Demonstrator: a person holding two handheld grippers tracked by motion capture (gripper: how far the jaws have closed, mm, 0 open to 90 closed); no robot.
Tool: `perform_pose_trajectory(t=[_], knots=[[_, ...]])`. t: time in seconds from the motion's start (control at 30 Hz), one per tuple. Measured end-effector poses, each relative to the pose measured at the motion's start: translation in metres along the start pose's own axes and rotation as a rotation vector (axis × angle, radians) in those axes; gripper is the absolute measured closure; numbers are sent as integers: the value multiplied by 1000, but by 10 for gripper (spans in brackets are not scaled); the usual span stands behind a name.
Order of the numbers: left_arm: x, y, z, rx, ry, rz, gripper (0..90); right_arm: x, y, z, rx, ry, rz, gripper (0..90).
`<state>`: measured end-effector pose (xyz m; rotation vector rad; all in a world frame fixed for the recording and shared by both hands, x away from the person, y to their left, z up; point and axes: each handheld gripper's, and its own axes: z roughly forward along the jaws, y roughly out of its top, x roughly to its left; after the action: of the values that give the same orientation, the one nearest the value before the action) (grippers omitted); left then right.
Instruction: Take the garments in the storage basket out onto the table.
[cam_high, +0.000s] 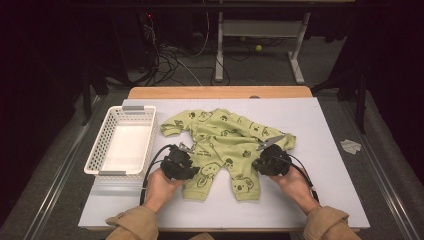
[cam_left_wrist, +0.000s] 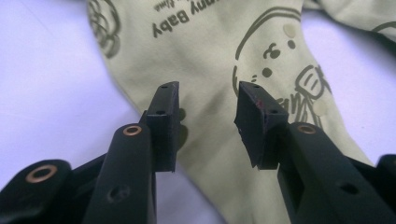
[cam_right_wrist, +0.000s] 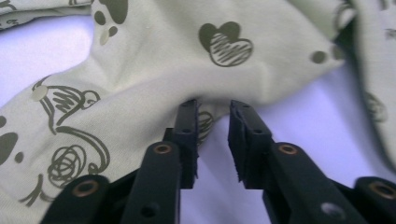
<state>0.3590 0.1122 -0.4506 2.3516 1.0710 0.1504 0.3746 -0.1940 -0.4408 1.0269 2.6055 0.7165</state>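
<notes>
We find the green baby romper (cam_high: 225, 145) lying flat near the middle of the desk (cam_high: 320, 130), neck end toward the far side, both legs pointing toward the near edge. Its fabric carries dark printed cartoon figures, hearts and lettering.

We hold the left gripper (cam_high: 186, 148) at the left edge of the romper, beside its left leg. In the left gripper view, the left gripper (cam_left_wrist: 208, 112) has its jaws spread apart above the fabric; the pads press on nothing, and the cloth lies flat beneath the gap.

We hold the right gripper (cam_high: 270, 142) at the right edge of the romper, near the right sleeve. In the right gripper view, the right gripper (cam_right_wrist: 212, 126) has its jaws parted by a narrow gap, with a raised edge of fabric just beyond the tips and bare desk surface between the pads. It clamps nothing.

A white mesh basket (cam_high: 102, 145) stands on the left part of the desk, well apart from the romper. A wooden board (cam_high: 220, 92) borders the far edge of the desk.
</notes>
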Motion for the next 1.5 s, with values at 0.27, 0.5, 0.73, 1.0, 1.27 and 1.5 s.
perform_pose_trajectory(t=[0.27,0.5,0.73,1.0,1.27,1.5], knots=[[-7,2,7,5,2,33,799,12,4,9,21,12,-31,832],[-4,-5,2,0,-61,7,842,18,1,4,39,6,-78,889],[-15,-20,-8,-4,-85,23,842,23,-15,-9,35,-6,-84,887],[-30,-37,-19,-13,-113,39,841,34,-32,-20,16,23,-82,885],[-38,-48,-28,-28,-125,49,823,51,-41,-29,2,43,-113,866],[-19,-23,-23,-66,-74,-3,645,31,-24,-32,-54,-7,-58,784]])
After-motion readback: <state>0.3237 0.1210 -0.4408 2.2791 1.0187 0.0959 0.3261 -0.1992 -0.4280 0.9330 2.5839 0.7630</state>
